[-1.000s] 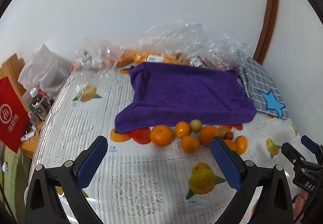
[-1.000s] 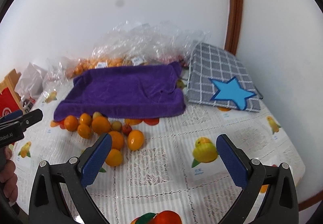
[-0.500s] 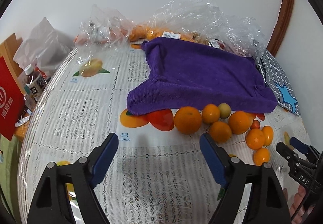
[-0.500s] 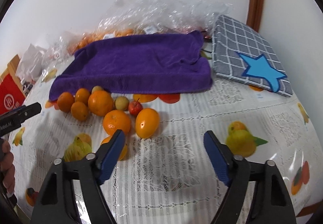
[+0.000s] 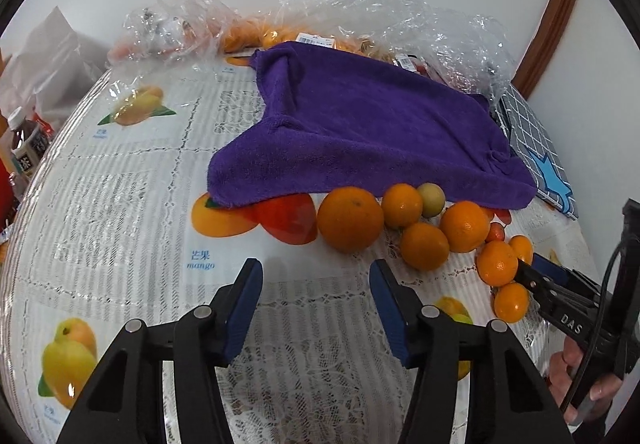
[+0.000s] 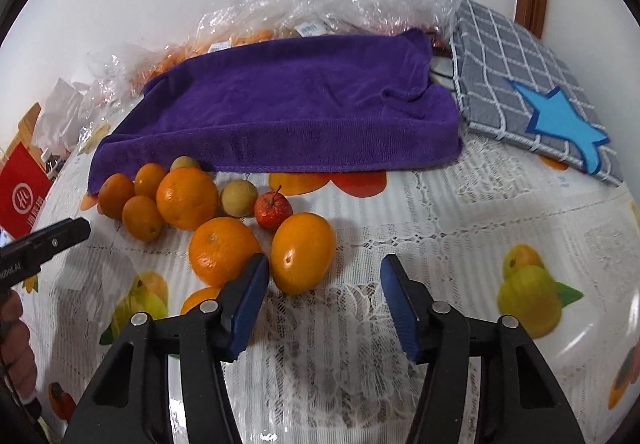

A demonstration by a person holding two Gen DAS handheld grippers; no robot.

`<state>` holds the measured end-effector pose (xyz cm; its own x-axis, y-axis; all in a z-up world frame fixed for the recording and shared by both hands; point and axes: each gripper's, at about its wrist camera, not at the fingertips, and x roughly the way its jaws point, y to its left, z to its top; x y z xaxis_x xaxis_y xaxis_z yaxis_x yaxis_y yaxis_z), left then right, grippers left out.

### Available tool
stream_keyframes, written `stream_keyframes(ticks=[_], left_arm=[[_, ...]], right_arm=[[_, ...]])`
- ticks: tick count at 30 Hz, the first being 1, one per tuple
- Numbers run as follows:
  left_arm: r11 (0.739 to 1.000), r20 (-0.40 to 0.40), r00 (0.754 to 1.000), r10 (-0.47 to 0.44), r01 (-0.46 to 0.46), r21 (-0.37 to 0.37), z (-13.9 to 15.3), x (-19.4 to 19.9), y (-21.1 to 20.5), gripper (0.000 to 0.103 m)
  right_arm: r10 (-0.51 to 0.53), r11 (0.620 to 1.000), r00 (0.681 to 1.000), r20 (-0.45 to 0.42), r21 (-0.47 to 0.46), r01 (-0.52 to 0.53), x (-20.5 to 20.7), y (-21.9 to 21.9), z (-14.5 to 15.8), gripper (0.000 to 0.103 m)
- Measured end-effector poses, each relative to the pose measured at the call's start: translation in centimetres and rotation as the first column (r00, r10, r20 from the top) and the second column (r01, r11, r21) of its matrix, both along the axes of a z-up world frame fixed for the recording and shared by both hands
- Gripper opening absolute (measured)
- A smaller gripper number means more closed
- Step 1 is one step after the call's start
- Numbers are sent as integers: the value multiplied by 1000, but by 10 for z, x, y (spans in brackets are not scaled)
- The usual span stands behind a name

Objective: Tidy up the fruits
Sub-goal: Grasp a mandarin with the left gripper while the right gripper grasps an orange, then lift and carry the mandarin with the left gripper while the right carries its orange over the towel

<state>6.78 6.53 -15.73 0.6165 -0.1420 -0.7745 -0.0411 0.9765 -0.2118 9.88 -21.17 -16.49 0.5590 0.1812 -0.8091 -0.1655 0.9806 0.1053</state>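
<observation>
White wall backs a table (image 5: pixel 120 171) covered in a lace-patterned cloth printed with fruit pictures. Across its far half lies a purple towel (image 5: pixel 372 131) (image 6: pixel 296 107), with crumpled clear plastic bags (image 5: pixel 380 3) behind it against the wall and a grey checked mat with a blue star (image 6: pixel 532 103) just beside the towel's right end. Along the towel's near edge sits a loose cluster of fruit: a big orange (image 5: pixel 350 219) at the left end, several smaller oranges (image 5: pixel 425 246) touching one another, a pale greenish-yellow round fruit (image 5: pixel 431 199) and one small red fruit (image 6: pixel 273 206).

Left gripper (image 5: pixel 316 306) hangs over bare cloth just short of the big orange, fingers apart and holding nothing. Right gripper (image 6: pixel 324 302) has its fingers spread too, empty, with an oval orange (image 6: pixel 303 252) just ahead of its left finger and a round orange (image 6: pixel 224 252) touching that finger's outer side
</observation>
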Motion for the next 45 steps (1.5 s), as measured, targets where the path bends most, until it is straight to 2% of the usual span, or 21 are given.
stream_keyframes(ticks=[8, 15, 25, 27, 29, 30, 32, 37, 45], left_arm=[[1000, 4, 1000, -23, 23, 11, -4, 16, -9, 53], [996, 25, 999, -48, 46, 78, -10, 30, -26, 53], [994, 39, 998, -49, 45, 100, -15, 39, -32, 53], [995, 41, 998, -50, 46, 91, -15, 40, -30, 53], [997, 51, 997, -53, 50, 62, -15, 39, -28, 40], [999, 56, 997, -45, 43, 29, -15, 38, -24, 41], [1000, 62, 998, -30, 29, 4, -15, 37, -23, 40], [1000, 89, 996, -13, 15, -24, -12, 32, -19, 40], [996, 156, 986, 50, -38, -77, -4, 24, -5, 40]], right_arm=[[-2, 1000, 1000, 28, 26, 1, 10, -4, -2, 53], [30, 999, 999, 35, -16, -29, 12, -6, -2, 41], [43, 998, 998, 40, -49, -41, 12, -3, -3, 41], [43, 998, 998, 44, -39, -41, 12, -5, -3, 40], [35, 999, 998, 49, -35, -34, 11, -6, -3, 37], [29, 999, 998, 52, -32, -27, 11, -7, -3, 33], [30, 1000, 998, 53, -11, -29, 11, -9, -2, 33], [40, 998, 997, 72, 40, -43, 7, -14, 2, 33], [36, 997, 995, 92, 61, -42, 4, -17, 4, 33]])
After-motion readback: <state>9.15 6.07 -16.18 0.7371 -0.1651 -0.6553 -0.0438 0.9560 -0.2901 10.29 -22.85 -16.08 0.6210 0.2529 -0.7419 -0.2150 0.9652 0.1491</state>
